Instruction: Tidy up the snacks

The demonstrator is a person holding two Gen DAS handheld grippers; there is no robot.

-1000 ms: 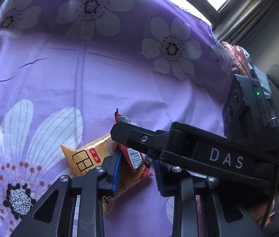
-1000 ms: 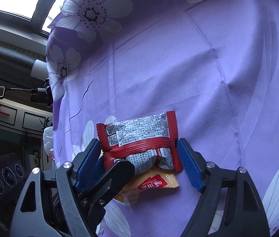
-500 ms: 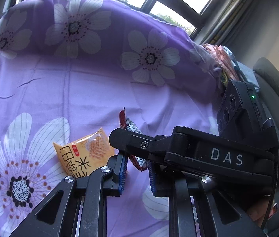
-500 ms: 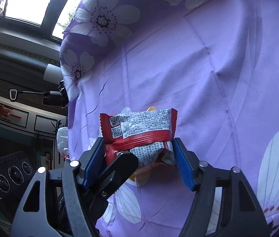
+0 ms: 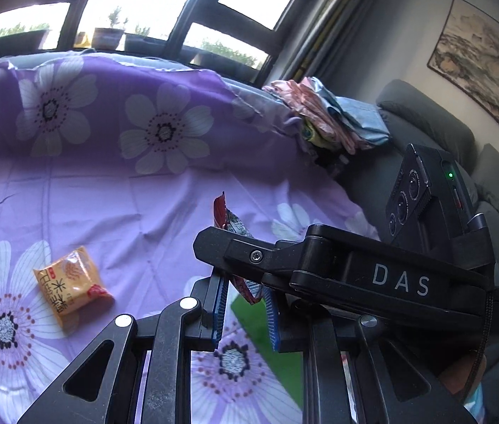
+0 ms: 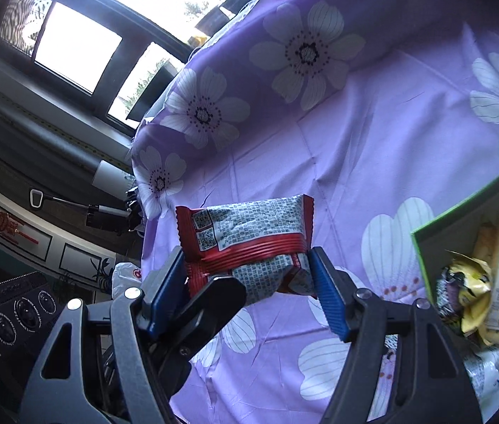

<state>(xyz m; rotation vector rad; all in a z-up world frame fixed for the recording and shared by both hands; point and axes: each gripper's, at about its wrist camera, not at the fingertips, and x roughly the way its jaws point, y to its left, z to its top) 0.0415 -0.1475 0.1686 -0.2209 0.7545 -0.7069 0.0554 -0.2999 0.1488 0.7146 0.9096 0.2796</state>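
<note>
Red-and-white snack packet, held aloft in the right gripper

Right gripper [image 6: 247, 279]: blue pads clamped on both ends of the red-and-white snack packet [image 6: 249, 233], above the purple floral cloth [image 6: 355, 134]. Left gripper [image 5: 244, 309]: narrowly parted, grasping nothing. Orange snack packet [image 5: 70, 284]: flat on cloth. Green-rimmed box [image 6: 461, 208]: right, holding wrapped snacks [image 6: 468, 282].

1. You see a purple floral cloth [image 5: 150, 212] spread flat.
2. Folded laundry [image 5: 330, 120] beside your grey sofa [image 5: 436, 141].
3. Framed painting [image 5: 475, 56] on the wall.
4. Potted plants [image 5: 106, 35] at the window.
</note>
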